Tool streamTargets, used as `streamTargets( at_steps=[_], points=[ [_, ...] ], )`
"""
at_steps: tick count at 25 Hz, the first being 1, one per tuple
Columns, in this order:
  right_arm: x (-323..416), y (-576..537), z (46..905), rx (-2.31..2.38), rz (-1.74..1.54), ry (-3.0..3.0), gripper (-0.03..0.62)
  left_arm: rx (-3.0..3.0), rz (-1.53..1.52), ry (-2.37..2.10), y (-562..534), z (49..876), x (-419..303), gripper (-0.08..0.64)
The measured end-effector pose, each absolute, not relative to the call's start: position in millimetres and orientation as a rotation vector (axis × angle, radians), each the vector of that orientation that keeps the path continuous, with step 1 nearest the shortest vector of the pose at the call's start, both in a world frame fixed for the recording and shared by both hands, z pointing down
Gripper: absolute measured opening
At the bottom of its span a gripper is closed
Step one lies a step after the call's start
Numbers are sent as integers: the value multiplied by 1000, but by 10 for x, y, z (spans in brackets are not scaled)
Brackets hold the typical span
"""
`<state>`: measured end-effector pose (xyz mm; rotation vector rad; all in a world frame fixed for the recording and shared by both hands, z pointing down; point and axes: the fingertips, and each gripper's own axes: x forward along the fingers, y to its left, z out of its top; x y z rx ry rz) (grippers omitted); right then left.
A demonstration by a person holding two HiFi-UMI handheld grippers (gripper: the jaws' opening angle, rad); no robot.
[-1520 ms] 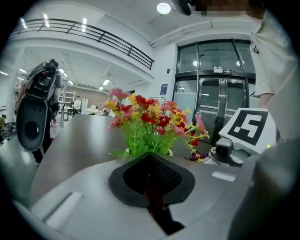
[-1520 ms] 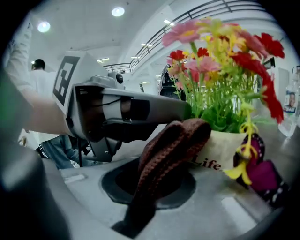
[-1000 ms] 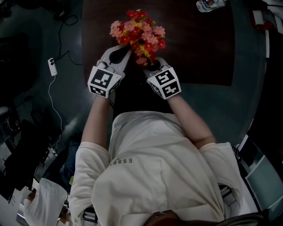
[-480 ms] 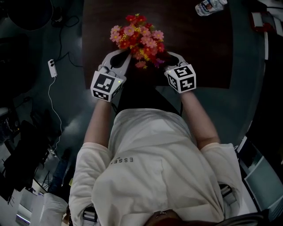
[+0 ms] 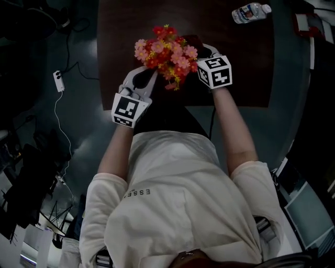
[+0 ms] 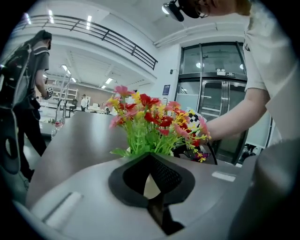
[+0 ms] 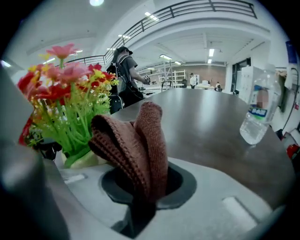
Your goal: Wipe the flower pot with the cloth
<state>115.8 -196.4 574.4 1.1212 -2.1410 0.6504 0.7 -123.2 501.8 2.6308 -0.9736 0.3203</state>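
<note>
Pot: the cream flower pot (image 7: 86, 160) carries a bunch of red, pink and yellow artificial flowers (image 5: 166, 51). It stands on the dark brown bench (image 5: 235, 68) close to its near edge, between the two grippers. From above the blossoms hide it.
Left gripper (image 6: 150, 161): its jaws are pressed together, with the tips up against the pot's left side under the green stems. A pale patch shows through the gap behind the pads. Whether the rim is pinched cannot be told.
Right gripper (image 7: 146, 183): it is clamped on a folded brown knitted cloth (image 7: 140, 140), whose folds stand up out of the jaws.
Deciding relation: the pot lies just left of the cloth, low beside the right gripper. The cloth's long fold runs upward, roughly along the pot's wall. This is the nearer hand for wiping.
Step, as a judgement: the cloth looks about to meet the pot's right wall. A sideways press to the left should bring contact.
Elsewhere: a clear plastic water bottle (image 5: 251, 11) lies far right, well apart.
</note>
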Motion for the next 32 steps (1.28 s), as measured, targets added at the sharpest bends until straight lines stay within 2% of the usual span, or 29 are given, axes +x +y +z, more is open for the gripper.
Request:
streamTargets(
  at_steps=[8,19,32],
  points=[
    [1003,-1967,5793,926,674,-2217,48,2560,296,-1063,-1280,4986,7,14],
    [946,-1415,5800,731,656,-2253,44,2554,319,-1030,-1337,4988,32,14],
    [748,-770,5821,714,721,-2219,44,2562,247,-986,-1273,5010,-49,14]
  ],
)
